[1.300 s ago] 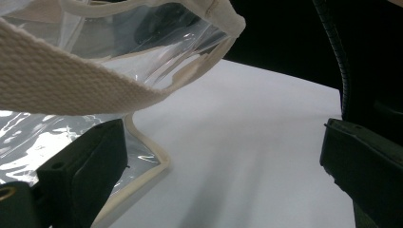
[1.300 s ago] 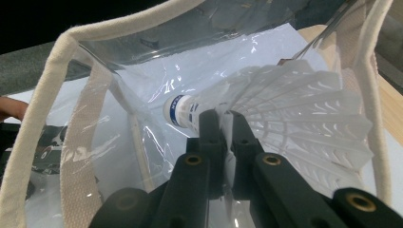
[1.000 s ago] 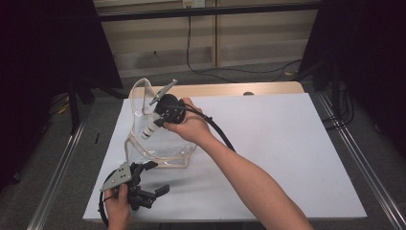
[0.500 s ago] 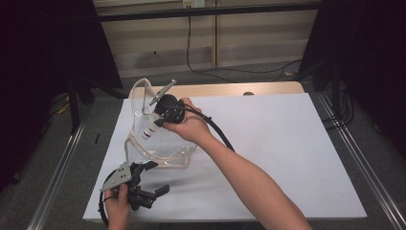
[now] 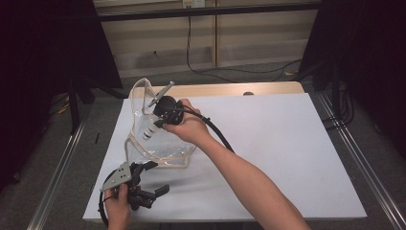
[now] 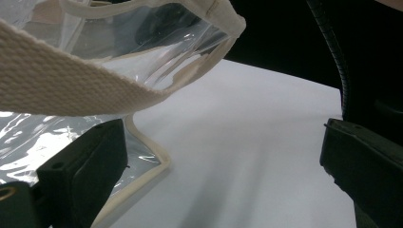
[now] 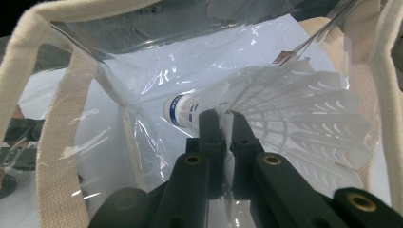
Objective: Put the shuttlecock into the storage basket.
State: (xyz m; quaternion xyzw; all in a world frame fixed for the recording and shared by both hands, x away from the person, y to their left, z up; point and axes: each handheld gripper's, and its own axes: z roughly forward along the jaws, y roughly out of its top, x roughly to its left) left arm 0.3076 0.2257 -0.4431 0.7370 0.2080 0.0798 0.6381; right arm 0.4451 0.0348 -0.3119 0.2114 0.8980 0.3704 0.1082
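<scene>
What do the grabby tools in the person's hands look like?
Each gripper is black. The left gripper carries a grey three-cornered plate on top. The right gripper trails a thick black ribbed cable. Their jaws are blocky, with small round screw holes. The person's forearms are bare, without sleeves.

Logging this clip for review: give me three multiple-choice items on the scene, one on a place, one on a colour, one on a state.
1. Where is the shuttlecock?
A. inside the clear bag
B. on the bare table
C. on the floor

2. What colour is the bag's trim?
A. red
B. cream
C. blue

3. How do the left gripper jaws stand?
A. closed on the bag
B. wide apart, empty
C. closed on a cable

Answers: 1 A, plastic walls surround it; 2 B, woven cream strap; 3 B, white table shows between them.
</scene>
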